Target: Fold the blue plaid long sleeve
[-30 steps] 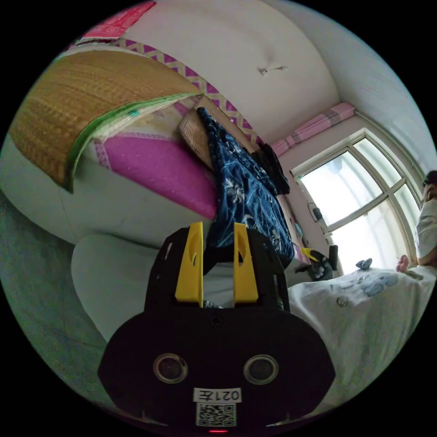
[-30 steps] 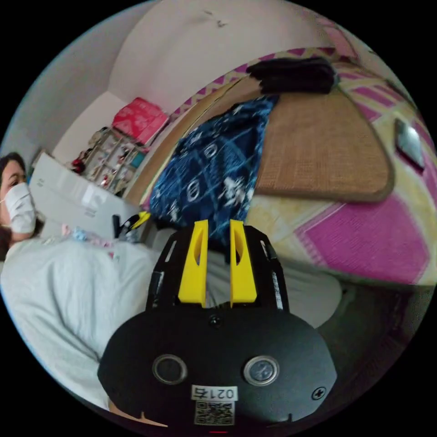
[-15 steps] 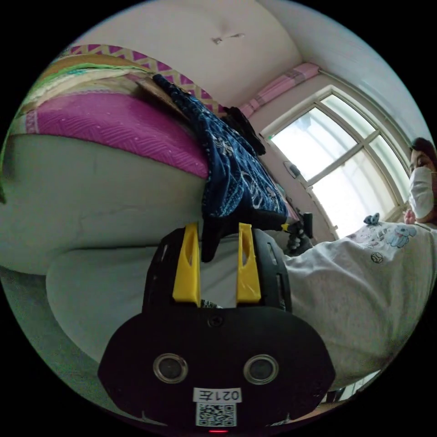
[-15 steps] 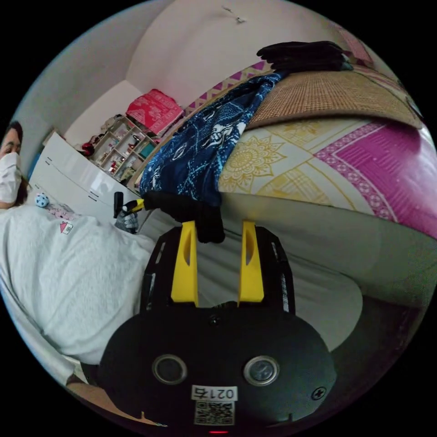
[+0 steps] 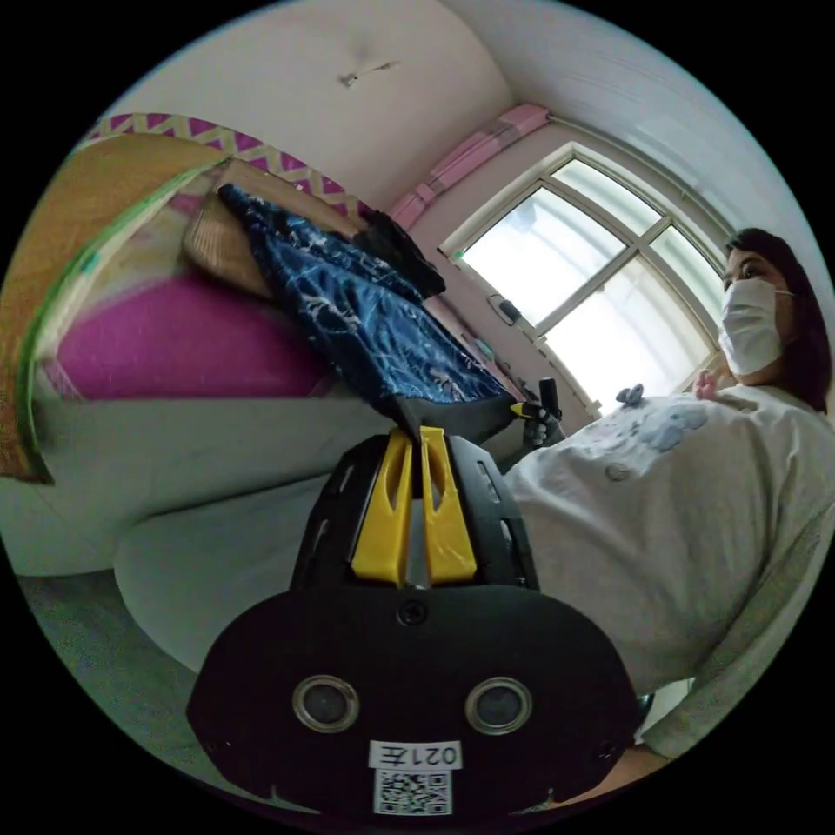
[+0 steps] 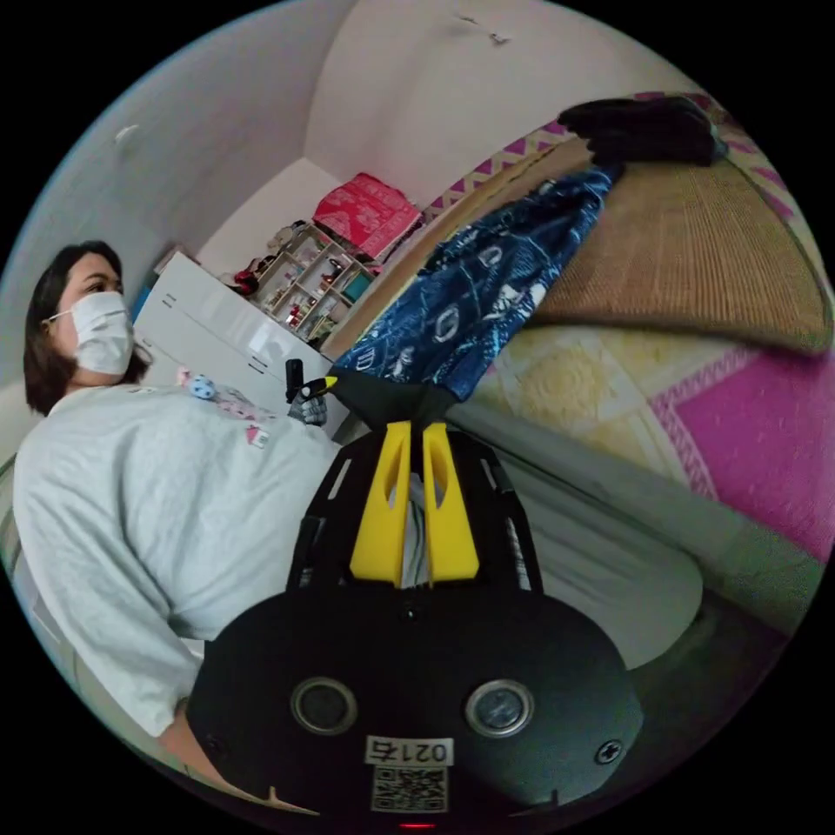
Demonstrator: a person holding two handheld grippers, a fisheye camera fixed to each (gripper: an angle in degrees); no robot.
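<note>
**Both grippers clamped on the dark hem of the blue shirt at the bed's edge**

In the left gripper view, the left gripper [image 5: 416, 432] has its yellow jaws drawn close together, pinching the dark band at the near end of the blue patterned shirt [image 5: 365, 322]. The shirt runs from the jaws up across the bed [image 5: 174, 348], over the pink and yellow cover and onto a woven mat [image 5: 213, 243] further back. A black garment [image 5: 404, 252] lies at the far end of the shirt, touching it. The right gripper [image 5: 535, 409], small and held in a gloved hand, shows beside the same dark band. A person in a white top [image 5: 687, 513] stands next to the bed, in front of a bright window [image 5: 591, 296].

In the right gripper view, the right gripper [image 6: 416, 428] has its jaws nearly together on the dark band of the shirt [image 6: 478, 296], with a strip of fabric showing between them. The shirt stretches from the jaws towards the black garment [image 6: 648, 126] on the woven mat [image 6: 696, 252]. The left gripper [image 6: 309, 396] grips the band's other corner, just beside the person's top [image 6: 156, 504]. Shelves [image 6: 309, 283] and a white cabinet [image 6: 217, 326] stand behind.
</note>
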